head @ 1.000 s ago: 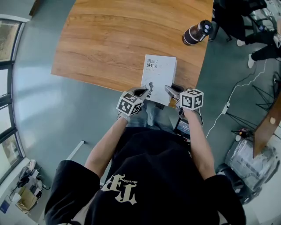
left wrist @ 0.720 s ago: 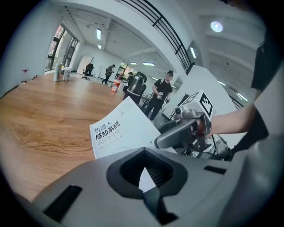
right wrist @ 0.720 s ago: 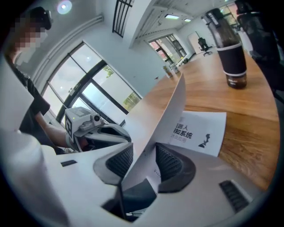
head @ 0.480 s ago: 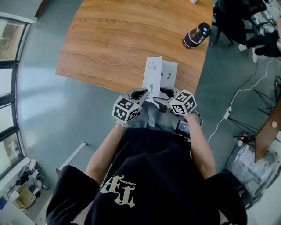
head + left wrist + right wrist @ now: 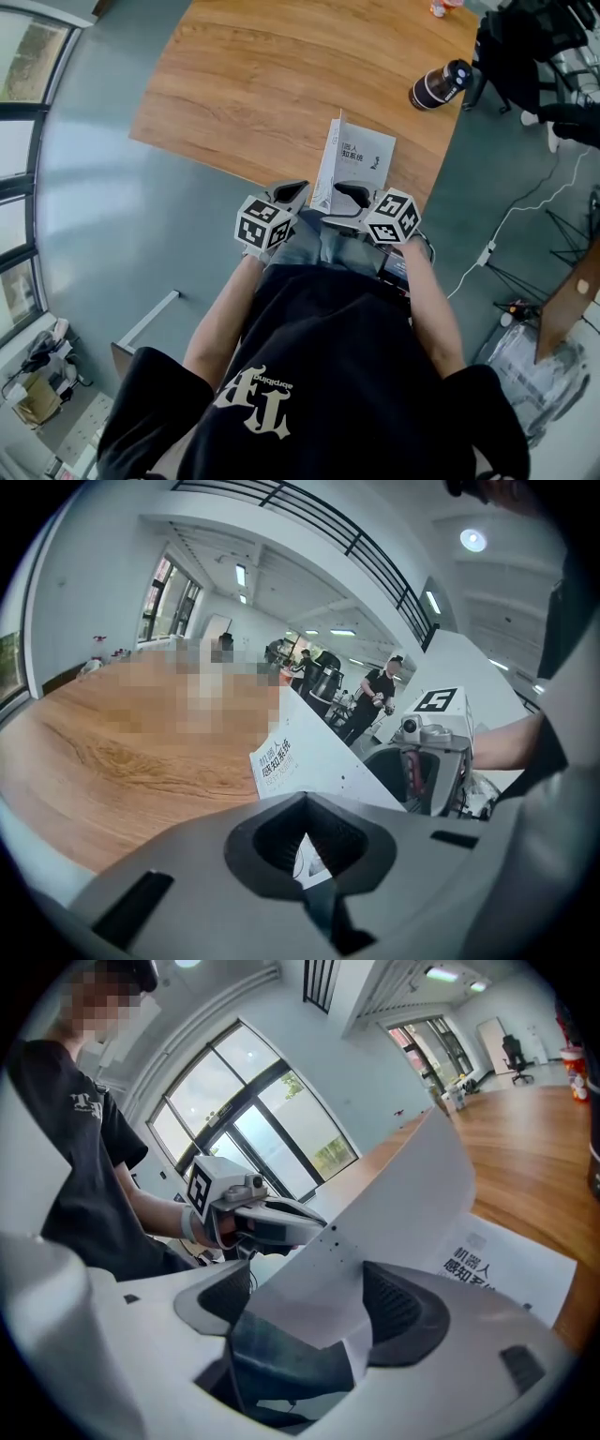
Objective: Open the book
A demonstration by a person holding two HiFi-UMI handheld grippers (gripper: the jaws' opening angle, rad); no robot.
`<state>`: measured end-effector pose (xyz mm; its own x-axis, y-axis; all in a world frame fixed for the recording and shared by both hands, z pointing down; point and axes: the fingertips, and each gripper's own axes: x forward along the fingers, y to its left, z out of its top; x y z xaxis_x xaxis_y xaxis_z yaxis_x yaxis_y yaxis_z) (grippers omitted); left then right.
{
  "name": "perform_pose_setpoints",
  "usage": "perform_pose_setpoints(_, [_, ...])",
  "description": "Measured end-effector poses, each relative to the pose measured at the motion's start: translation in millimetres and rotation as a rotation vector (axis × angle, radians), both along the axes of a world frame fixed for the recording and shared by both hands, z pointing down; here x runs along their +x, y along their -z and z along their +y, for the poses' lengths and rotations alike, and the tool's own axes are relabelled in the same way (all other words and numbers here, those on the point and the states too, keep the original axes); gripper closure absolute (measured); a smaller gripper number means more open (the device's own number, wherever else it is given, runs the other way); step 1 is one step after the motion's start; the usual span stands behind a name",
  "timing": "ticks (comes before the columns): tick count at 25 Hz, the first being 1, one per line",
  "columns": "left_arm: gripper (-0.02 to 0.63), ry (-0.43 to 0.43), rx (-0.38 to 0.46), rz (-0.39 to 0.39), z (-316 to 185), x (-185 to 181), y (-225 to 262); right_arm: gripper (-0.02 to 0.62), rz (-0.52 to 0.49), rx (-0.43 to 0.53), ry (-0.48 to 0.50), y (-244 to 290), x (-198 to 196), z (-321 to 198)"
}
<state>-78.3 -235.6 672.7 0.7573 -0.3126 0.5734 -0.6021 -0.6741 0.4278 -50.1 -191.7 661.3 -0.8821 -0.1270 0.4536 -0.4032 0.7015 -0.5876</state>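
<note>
Wood-grain table (image 5: 262, 84) filled the top of the head view, its far side cut off by the frame. A white book (image 5: 370, 159) lay at the table's near edge. Its front cover (image 5: 329, 167) stood almost upright along the left side, so from above it showed only as a narrow strip beside a printed title page. The book's near end was hidden behind the two tools.

The right gripper (image 5: 314, 1302) had its jaws set wide, and the raised cover passed between them. Whether the sheet pressed on either pad was hard to judge, as its lower part ran out of sight into the dark gap.

The left gripper (image 5: 302, 803) had its jaws brought together at the tips. A scrap of white showed in the hollow behind them, possibly the book's corner, but it was unclear whether it was pinched or merely lay beyond. The two tools sat just beside each other at the book's near end.

A dark bottle (image 5: 439, 84) sat near the table's right edge, well apart from the book.
</note>
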Motion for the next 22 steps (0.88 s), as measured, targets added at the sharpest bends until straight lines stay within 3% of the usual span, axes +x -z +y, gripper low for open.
perform_pose_setpoints(4, [0.600, 0.026, 0.013, 0.003, -8, -9, 4, 0.200, -0.022, -0.001, 0.056, 6, -11, 1])
perform_pose_setpoints(10, [0.600, 0.054, 0.080, -0.016, -21, -35, 29, 0.196, 0.072, 0.041, 0.178, -5, -34, 6])
perform_pose_setpoints(17, [0.600, 0.034, 0.206, -0.071, -48, -45, 63, 0.196, 0.093, 0.029, 0.236, -21, -60, 7])
perform_pose_setpoints(22, [0.600, 0.012, 0.169, -0.089, -60, -41, 37, 0.196, 0.151, 0.001, 0.225, -48, -70, -2])
